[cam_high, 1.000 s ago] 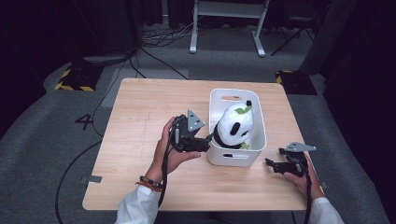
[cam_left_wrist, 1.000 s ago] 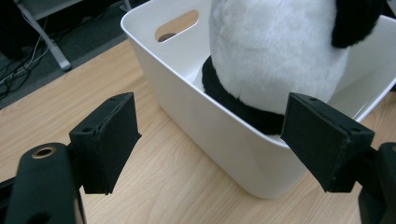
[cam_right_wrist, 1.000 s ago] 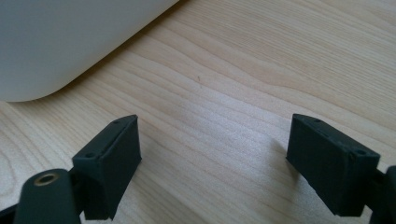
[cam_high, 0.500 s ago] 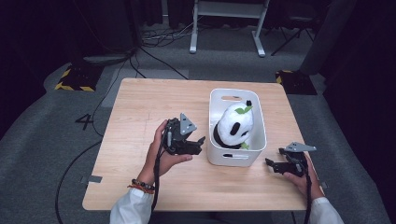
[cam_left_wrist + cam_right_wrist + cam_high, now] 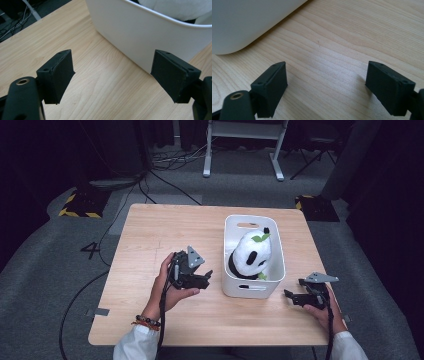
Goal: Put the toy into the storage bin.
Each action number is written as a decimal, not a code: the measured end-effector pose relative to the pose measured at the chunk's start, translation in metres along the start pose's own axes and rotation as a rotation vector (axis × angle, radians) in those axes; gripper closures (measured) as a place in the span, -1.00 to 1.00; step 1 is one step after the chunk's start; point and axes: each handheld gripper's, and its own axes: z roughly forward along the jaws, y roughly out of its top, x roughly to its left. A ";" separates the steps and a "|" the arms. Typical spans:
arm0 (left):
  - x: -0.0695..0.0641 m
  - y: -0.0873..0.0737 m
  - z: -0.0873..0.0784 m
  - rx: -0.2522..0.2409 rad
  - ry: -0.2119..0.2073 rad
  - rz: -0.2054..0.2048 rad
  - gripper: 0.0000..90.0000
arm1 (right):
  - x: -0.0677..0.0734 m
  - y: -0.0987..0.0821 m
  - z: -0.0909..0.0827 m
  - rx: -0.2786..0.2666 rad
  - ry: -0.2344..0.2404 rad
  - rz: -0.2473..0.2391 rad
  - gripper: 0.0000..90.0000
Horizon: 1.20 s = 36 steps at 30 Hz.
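A plush panda (image 5: 250, 254) sits in a white bin (image 5: 252, 289) between the left gripper (image 5: 206, 278) and right gripper (image 5: 291, 296).

- A light wooden rectangular tabletop (image 5: 165, 230) with visible grain stands in the middle of a dim room.
- A grey carpeted floor (image 5: 45, 270) surrounds it, bearing a dark painted numeral four (image 5: 90, 250) to the table's left.
- Black cables (image 5: 165, 180) snake across the carpet behind the table.
- A white metal stand with two splayed feet (image 5: 242, 150) rises at the far side.
- Two dark floor blocks edged with yellow-and-black hazard stripes (image 5: 80, 205) sit near the table's far corners, the second (image 5: 315, 205) on the right.
- A small grey tape patch (image 5: 101, 311) lies by the near left corner.
- The room's edges fall into darkness.
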 end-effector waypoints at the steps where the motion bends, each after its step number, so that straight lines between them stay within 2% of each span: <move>1: 0.000 0.000 0.000 0.000 0.000 0.000 -0.59 | 0.000 0.000 0.000 0.000 0.000 0.000 -0.61; 9: 0.005 -0.011 0.004 0.033 0.014 -0.006 -0.59 | 0.000 0.000 0.000 0.001 0.000 0.002 -0.61; 16: 0.008 -0.020 0.008 0.067 0.024 0.006 -0.59 | 0.000 0.000 0.000 0.000 0.000 0.002 -0.61; 20: 0.011 -0.027 0.012 0.083 0.040 -0.005 -0.59 | 0.000 0.000 0.000 0.000 0.000 0.001 -0.61; 32: 0.021 -0.051 0.019 0.135 0.044 -0.033 -0.58 | 0.000 0.000 0.000 0.000 0.000 0.001 -0.61; 36: 0.023 -0.059 0.022 0.149 0.044 -0.029 -0.59 | 0.000 0.000 0.000 0.000 0.000 0.001 -0.61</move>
